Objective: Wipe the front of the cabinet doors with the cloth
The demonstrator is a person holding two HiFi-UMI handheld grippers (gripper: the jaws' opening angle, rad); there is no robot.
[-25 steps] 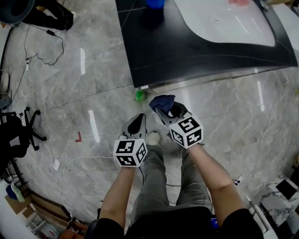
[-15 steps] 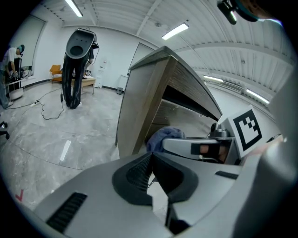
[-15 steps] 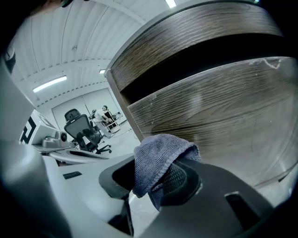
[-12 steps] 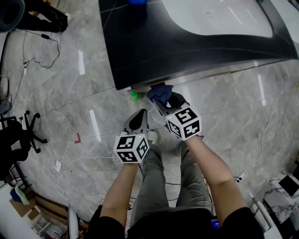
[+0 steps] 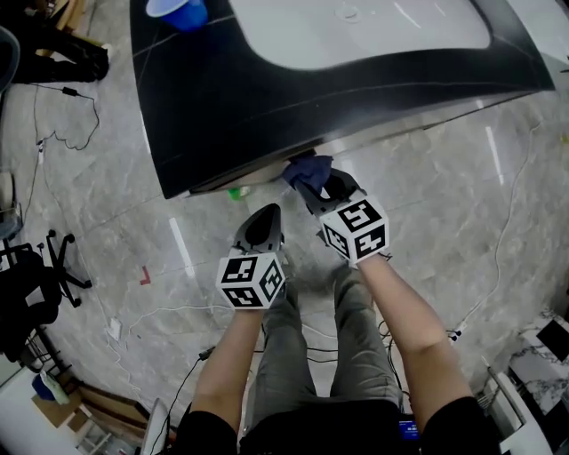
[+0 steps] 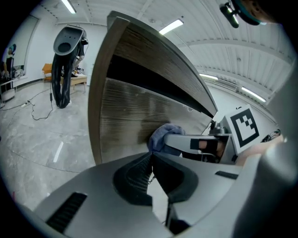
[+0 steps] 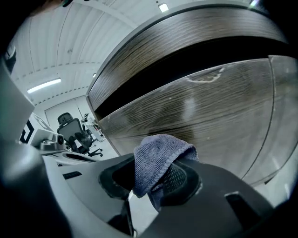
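Observation:
My right gripper (image 5: pixel 313 184) is shut on a folded blue cloth (image 5: pixel 308 169) and holds it just below the black countertop's edge, close against the cabinet door. In the right gripper view the cloth (image 7: pixel 158 160) bulges out between the jaws, right in front of the dark wood-grain cabinet door (image 7: pixel 200 121). My left gripper (image 5: pixel 260 227) is shut with nothing in it, lower left of the right one. In the left gripper view its jaws (image 6: pixel 151 160) meet, and the cloth (image 6: pixel 160 135) and cabinet door (image 6: pixel 130 125) lie ahead.
The black countertop (image 5: pixel 267 98) with a white sink basin (image 5: pixel 356 31) overhangs the cabinet; a blue cup (image 5: pixel 178 12) stands on its far left. A small green object (image 5: pixel 238 192) lies on the grey floor at the cabinet foot. Cables (image 5: pixel 67 107) and an office chair (image 5: pixel 31 271) are at the left.
The view has closed in on the cabinet. My right gripper has carried the cloth forward from open floor to the cabinet front under the countertop edge. The left gripper stays shut.

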